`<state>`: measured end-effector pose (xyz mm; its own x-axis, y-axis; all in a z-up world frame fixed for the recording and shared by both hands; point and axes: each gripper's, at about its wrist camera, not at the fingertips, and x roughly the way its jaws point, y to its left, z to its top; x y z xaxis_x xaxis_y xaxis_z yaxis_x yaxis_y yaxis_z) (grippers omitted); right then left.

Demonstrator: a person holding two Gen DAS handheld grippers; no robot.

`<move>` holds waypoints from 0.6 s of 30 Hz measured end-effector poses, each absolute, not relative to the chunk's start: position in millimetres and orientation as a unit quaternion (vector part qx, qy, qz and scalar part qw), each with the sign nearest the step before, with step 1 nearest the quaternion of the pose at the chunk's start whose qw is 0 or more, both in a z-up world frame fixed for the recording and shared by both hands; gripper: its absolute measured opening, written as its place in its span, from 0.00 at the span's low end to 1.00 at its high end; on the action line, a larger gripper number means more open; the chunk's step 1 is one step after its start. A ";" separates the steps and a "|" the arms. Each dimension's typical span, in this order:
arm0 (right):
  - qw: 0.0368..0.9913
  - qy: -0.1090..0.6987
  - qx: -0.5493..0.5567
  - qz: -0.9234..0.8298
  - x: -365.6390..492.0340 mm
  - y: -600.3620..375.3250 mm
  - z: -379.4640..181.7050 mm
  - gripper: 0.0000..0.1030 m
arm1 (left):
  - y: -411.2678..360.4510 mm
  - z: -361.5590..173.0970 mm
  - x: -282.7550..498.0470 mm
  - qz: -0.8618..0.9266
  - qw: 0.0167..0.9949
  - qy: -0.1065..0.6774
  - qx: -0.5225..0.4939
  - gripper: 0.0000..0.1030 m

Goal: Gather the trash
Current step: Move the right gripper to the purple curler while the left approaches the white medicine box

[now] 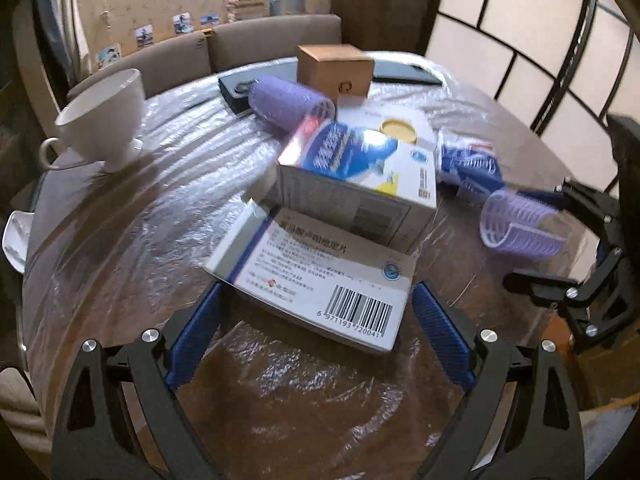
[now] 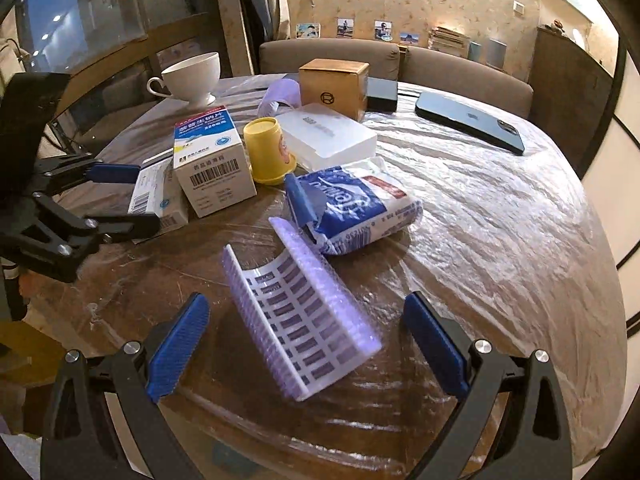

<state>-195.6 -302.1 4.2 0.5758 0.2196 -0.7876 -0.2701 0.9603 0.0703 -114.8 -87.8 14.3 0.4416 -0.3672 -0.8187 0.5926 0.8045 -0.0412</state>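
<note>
Approach step: your left gripper (image 1: 316, 344) spread around flat medicine box (image 1: 316, 280), right gripper (image 2: 308, 344) spread around purple hair roller (image 2: 300, 316); next, close both.

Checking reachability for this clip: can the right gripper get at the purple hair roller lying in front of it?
Probably yes. The right gripper is open, its fingers either side of the purple hair roller, with nothing between them.

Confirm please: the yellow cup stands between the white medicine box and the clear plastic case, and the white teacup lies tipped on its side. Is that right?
Not quite. The white teacup stands upright, as the right wrist view shows. The yellow cup does stand between the white medicine box and the clear plastic case.
</note>
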 end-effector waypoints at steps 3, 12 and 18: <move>0.886 0.439 -0.032 0.149 -194.5 -299.9 4.8 0.91 | -91.8 10.8 -115.6 -0.286 0.839 0.438 0.150 0.93; 0.882 0.439 -0.047 0.165 -196.5 -294.2 4.5 0.89 | -86.5 19.2 -103.5 -0.298 0.839 0.432 0.144 0.93; 0.880 0.442 -0.046 0.168 -195.5 -293.4 4.8 0.89 | -89.6 15.7 -93.1 -0.309 0.830 0.441 0.146 0.95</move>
